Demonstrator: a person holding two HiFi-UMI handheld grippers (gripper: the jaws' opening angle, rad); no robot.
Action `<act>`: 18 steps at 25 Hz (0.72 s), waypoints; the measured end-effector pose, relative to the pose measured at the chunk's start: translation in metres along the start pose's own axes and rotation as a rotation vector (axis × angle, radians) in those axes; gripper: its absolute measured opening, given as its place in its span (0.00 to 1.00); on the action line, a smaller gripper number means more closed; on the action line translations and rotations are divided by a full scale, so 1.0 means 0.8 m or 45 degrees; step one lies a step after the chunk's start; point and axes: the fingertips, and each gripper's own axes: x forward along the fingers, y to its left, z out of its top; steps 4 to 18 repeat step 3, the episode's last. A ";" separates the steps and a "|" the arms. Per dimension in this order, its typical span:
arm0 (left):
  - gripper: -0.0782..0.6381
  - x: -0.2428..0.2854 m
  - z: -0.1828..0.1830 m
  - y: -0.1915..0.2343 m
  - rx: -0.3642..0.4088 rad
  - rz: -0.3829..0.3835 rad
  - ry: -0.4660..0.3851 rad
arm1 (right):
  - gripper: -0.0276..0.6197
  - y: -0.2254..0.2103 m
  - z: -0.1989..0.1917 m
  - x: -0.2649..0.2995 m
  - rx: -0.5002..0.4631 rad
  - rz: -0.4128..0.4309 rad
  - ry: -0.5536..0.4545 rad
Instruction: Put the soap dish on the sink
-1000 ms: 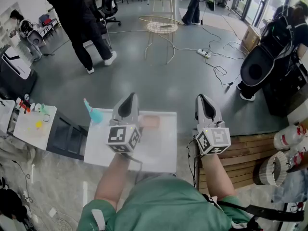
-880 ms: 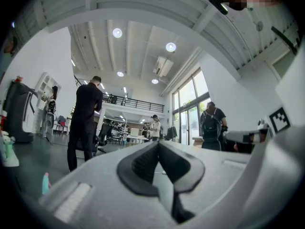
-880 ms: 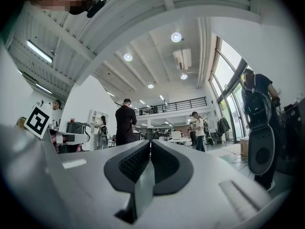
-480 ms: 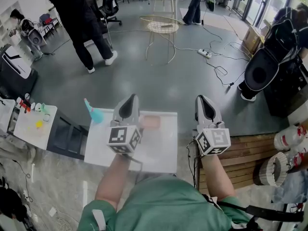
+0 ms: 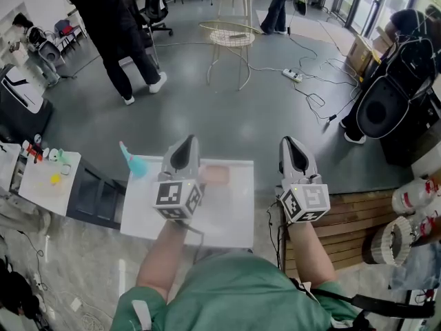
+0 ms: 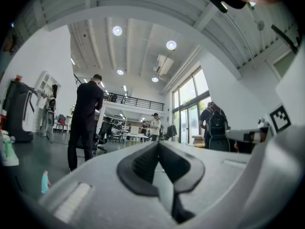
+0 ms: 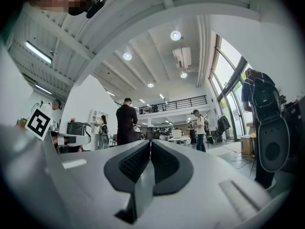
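1 pale pink soap dish (image 5: 215,175) on white table (image 5: 227,216), left gripper (image 5: 185,145), right gripper (image 5: 292,145), both together, empty

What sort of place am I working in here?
Probably a large open-plan office or lab hall: an office chair, a power strip on the grey floor, and a railed mezzanine.

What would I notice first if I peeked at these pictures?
Two grey tools with marker cubes stand out: the left tool, shut and empty, over a white table, and the right tool, also shut, just past its right edge. A pinkish thing lies on the table beside the left tool, with a teal item at the table's left edge. Farther off stands a person in black.
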 end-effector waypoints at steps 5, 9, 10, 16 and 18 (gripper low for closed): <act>0.11 0.002 -0.003 -0.003 -0.010 -0.005 0.000 | 0.05 -0.002 -0.001 0.000 0.000 0.001 -0.001; 0.11 0.002 -0.003 -0.003 -0.010 -0.005 0.000 | 0.05 -0.002 -0.001 0.000 0.000 0.001 -0.001; 0.11 0.002 -0.003 -0.003 -0.010 -0.005 0.000 | 0.05 -0.002 -0.001 0.000 0.000 0.001 -0.001; 0.11 0.002 -0.003 -0.003 -0.010 -0.005 0.000 | 0.05 -0.002 -0.001 0.000 0.000 0.001 -0.001; 0.11 0.002 -0.003 -0.003 -0.010 -0.005 0.000 | 0.05 -0.002 -0.001 0.000 0.000 0.001 -0.001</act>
